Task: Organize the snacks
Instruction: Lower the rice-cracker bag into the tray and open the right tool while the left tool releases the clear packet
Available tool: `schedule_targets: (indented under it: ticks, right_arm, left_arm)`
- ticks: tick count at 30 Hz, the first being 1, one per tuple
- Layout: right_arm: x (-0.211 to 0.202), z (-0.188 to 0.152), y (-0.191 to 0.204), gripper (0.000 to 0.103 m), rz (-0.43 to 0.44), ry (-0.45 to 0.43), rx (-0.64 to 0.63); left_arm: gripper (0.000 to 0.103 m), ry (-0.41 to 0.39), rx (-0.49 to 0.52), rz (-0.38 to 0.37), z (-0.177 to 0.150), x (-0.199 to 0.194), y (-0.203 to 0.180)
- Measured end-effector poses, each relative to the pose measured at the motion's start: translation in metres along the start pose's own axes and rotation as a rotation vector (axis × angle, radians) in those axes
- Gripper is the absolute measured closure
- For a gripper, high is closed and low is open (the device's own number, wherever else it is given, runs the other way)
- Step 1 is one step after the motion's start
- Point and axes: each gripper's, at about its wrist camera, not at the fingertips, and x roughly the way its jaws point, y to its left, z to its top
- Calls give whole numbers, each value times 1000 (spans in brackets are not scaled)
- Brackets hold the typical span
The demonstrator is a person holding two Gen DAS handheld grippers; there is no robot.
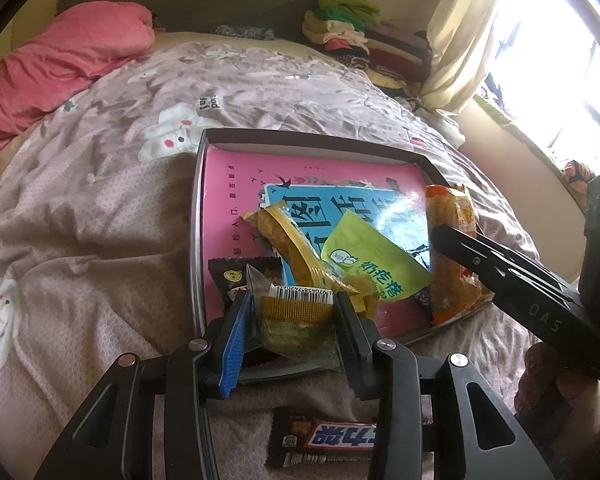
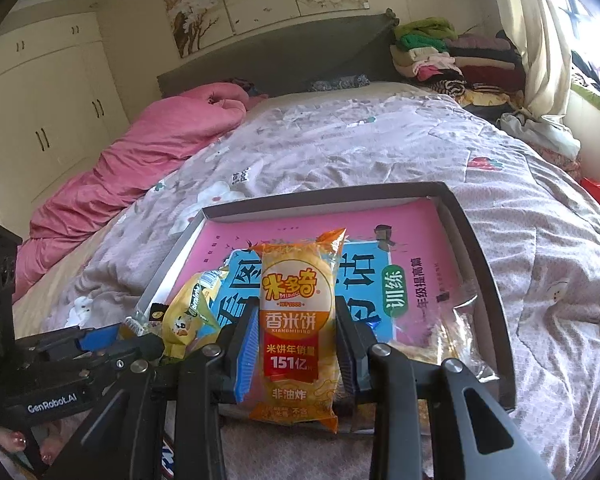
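Left wrist view, nearest first: a dark chocolate bar [image 1: 322, 446] lies on the bedspread [image 1: 100, 240] just short of the tray's near edge, under the left gripper [image 1: 294, 322]. That gripper pinches a clear-wrapped yellow cake pack [image 1: 296, 320], barcode end up, over the near edge of the tray [image 1: 198, 216]. The right wrist view shows only a sliver of that bar at its bottom edge.

Right gripper [image 2: 296, 354] is clamped on an orange rice cracker pack [image 2: 296, 320], held upright above the tray's near edge [image 2: 496, 320], label facing the camera. From the left view the same pack [image 1: 452, 256] sits along the tray's right edge with the right gripper's finger [image 1: 500, 264] across it.

Inside the tray, on a pink workbook [image 1: 240, 184]: a long yellow snack pack [image 1: 296, 252], a green sachet [image 1: 364, 264] and a small dark packet [image 1: 236, 276] near the near-left corner. Right view shows the yellow pack [image 2: 188, 312] but not the green sachet; it adds a clear bag [image 2: 452, 340] at the near-right corner.

Fingers of a hand [image 2: 16, 440] show under the left gripper in the right view only.

Far: pink duvet [image 2: 140, 152] at the bed's left edge, folded clothes [image 2: 452, 56] at the far-right corner. Wardrobe [image 2: 40, 100] visible only from the right.
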Motion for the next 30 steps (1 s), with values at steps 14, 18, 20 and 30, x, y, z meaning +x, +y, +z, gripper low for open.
schedule_targets:
  ticks: [14,18,20,30]
  right_arm:
    - [3,-1,11,68,-10,16,12]
    - [2,-3,12,68,-17,21,13]
    - [1,-4,12,68,-18,23,14]
    - [9,-2,16,68,-33,30,3]
  left_arm:
    - [60,-16,13,-22,2,-6,-5]
    - [60,-9,10,-32,1,-5,-4]
    - [60,-10,7,-40,2,-4,-3]
    - [60,-6,-4,-57,2,2,2]
